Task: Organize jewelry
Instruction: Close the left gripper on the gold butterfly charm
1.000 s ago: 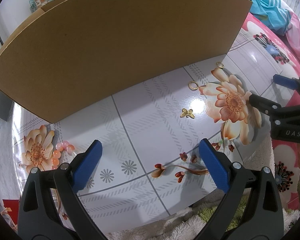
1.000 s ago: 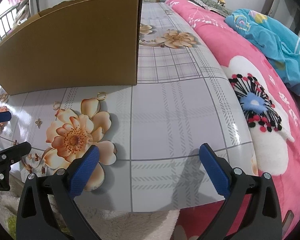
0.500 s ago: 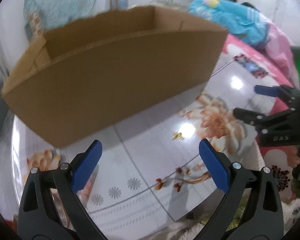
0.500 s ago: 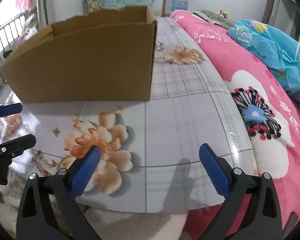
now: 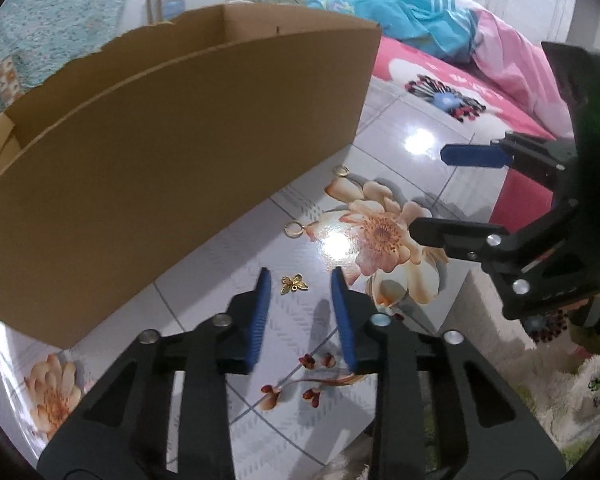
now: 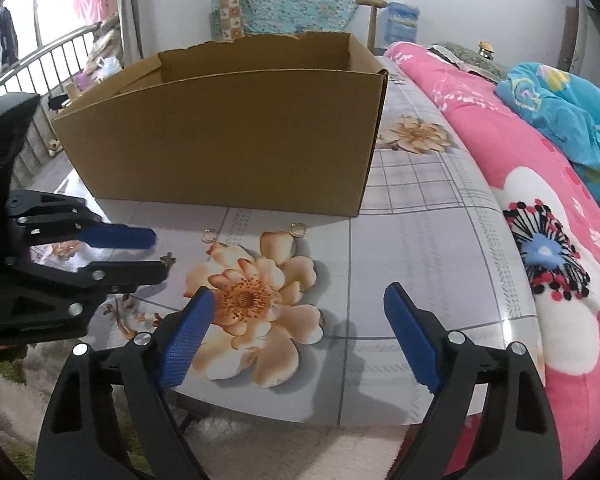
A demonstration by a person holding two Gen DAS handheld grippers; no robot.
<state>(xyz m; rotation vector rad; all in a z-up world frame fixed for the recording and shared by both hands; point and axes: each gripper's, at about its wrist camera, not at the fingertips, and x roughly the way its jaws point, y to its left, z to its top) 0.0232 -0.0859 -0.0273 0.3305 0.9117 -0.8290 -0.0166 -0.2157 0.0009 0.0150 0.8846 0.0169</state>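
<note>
The left tongs (image 5: pixel 298 280) have just squeezed narrower around the tiny gold leaf-shaped charm (image 5: pixel 294 283) (not touching yet), ready to pinch it; the right tongs (image 6: pixel 296 300) wait wide and empty.

The table top (image 5: pixel 396 140) is glossy and smooth, throwing bright glare at centre frame, while the cardboard box (image 5: pixel 172 152) in the upper left is matt brown paperboard with a torn rim. The butterfly charm (image 5: pixel 294 283) and two rings (image 5: pixel 293 229) (image 5: pixel 341 170) look like shiny gold metal. Both grippers (image 5: pixel 298 276) (image 6: pixel 296 312) show matt black plastic, ribbed blue pads (image 6: pixel 186 332) and bright metal rivets; the pink blanket (image 6: pixel 512 168) at right is soft cloth.
</note>
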